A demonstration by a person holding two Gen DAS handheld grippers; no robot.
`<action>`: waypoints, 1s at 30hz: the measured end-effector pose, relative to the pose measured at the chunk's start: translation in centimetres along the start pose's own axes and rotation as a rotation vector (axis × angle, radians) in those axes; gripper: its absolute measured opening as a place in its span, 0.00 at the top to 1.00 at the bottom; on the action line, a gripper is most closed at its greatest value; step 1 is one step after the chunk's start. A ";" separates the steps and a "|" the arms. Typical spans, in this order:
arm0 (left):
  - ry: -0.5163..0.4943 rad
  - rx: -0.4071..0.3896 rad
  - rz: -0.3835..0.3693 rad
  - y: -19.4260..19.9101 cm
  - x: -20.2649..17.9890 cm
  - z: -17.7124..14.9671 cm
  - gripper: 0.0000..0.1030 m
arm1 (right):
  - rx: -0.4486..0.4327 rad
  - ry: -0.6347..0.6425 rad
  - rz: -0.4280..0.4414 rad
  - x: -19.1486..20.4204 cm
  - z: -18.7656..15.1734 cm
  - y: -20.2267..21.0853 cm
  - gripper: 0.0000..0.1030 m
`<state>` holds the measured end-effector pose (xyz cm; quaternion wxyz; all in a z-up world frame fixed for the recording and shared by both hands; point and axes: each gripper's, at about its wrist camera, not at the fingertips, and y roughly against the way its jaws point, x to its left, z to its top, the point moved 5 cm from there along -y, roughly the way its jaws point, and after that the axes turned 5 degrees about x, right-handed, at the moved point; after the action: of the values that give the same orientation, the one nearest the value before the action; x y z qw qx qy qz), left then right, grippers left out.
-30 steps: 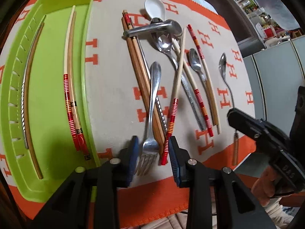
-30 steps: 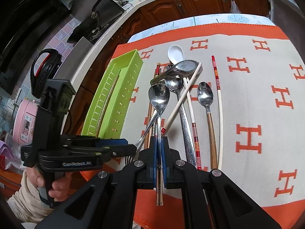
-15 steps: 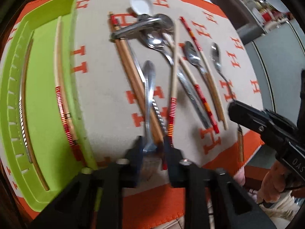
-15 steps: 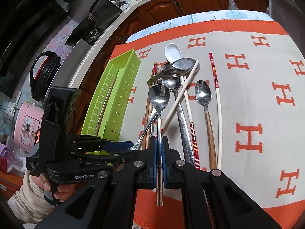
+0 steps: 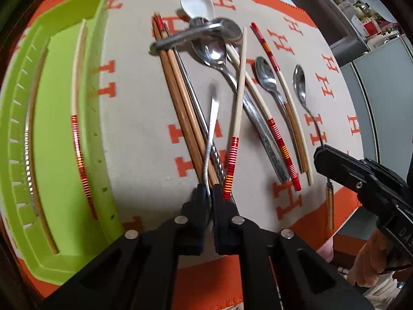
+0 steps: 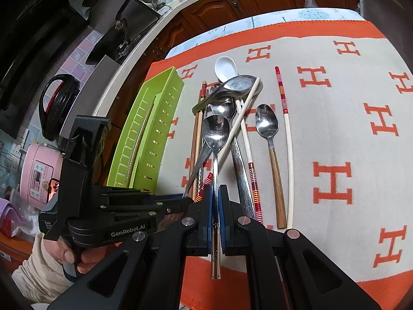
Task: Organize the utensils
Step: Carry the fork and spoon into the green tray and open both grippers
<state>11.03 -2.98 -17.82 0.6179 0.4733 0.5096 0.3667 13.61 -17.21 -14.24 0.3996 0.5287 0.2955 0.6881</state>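
Left hand-held gripper (image 5: 209, 191) has its jaws pinched tight on the neck of a steel fork (image 5: 212, 118), whose handle angles up off the orange-and-cream cloth (image 5: 134, 98) on the counter. Right hand-held gripper (image 6: 215, 201) is likewise clamped, on the thin stem of a slim spoon (image 6: 215, 134) with a bronze end, held clear of the pile. In the green tray (image 5: 51, 98) lie only a few long pieces: a red-banded chopstick (image 5: 77, 118) and, in the slot beside it, a metal one with a wooden one. Judging by this, sorting has barely begun: wooden chopsticks (image 5: 178, 98), more red-banded ones, several spoons and a white ceramic spoon (image 5: 197, 2) remain heaped on the cloth.
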 end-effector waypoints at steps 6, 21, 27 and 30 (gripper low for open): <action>0.030 -0.055 -0.037 2.2 0.4 -0.6 0.99 | -0.001 0.013 -0.001 0.4 0.0 0.3 0.96; 0.178 -0.332 -0.016 12.1 5.9 -2.0 0.99 | 0.025 0.051 0.040 5.9 1.1 -0.3 0.96; 0.252 -0.386 0.043 13.2 9.8 -2.2 0.99 | 0.038 0.059 0.061 10.3 3.3 -1.8 0.96; 0.283 -0.383 0.039 12.6 11.3 -2.1 0.99 | 0.051 0.042 0.054 12.1 4.6 -3.5 0.96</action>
<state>11.75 11.61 -9.04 0.6115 0.3011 0.5034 0.5311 17.36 -5.10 -9.94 0.3608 0.5320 0.3070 0.7018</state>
